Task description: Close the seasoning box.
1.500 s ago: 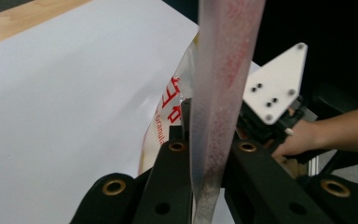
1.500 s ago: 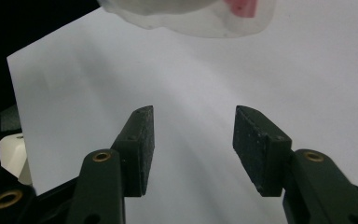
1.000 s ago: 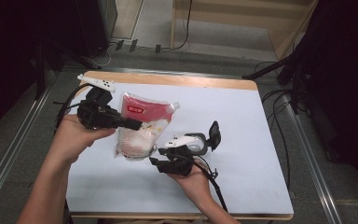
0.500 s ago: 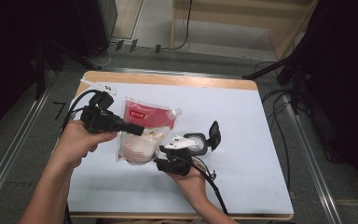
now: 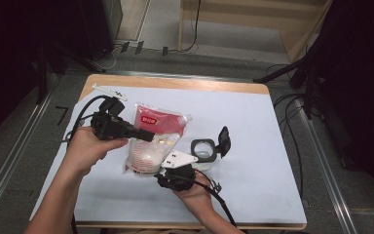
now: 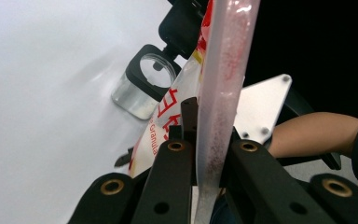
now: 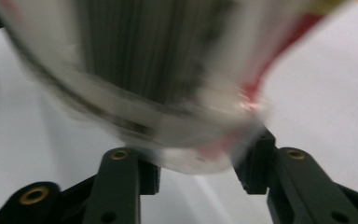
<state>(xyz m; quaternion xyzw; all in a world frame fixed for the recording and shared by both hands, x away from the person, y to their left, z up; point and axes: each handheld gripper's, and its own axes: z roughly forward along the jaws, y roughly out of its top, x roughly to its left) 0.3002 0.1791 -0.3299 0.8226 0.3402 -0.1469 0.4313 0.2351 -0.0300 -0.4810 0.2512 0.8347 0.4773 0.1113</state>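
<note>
A clear bag of white granules with a red label (image 5: 151,141) is held up off the white table (image 5: 253,146) between my two grippers. My left gripper (image 5: 148,135) is shut on the bag's flat sealed top edge (image 6: 223,70), which runs between its jaws (image 6: 209,149). My right gripper (image 5: 161,170) is at the bag's lower end. In the right gripper view the blurred bag bottom (image 7: 144,70) fills the gap between the jaws (image 7: 196,168), which have just been closing on it and touch it on both sides.
A clear jar with a black flip lid standing open (image 5: 205,148) sits on the table just right of the bag (image 6: 144,84). A thin white strip (image 5: 104,90) lies at the back left. Cables trail from both grippers. Floor surrounds the table.
The bag has bunched narrower and stands a little more upright. My left gripper has shifted slightly toward the centre; the right hand has stayed in place.
</note>
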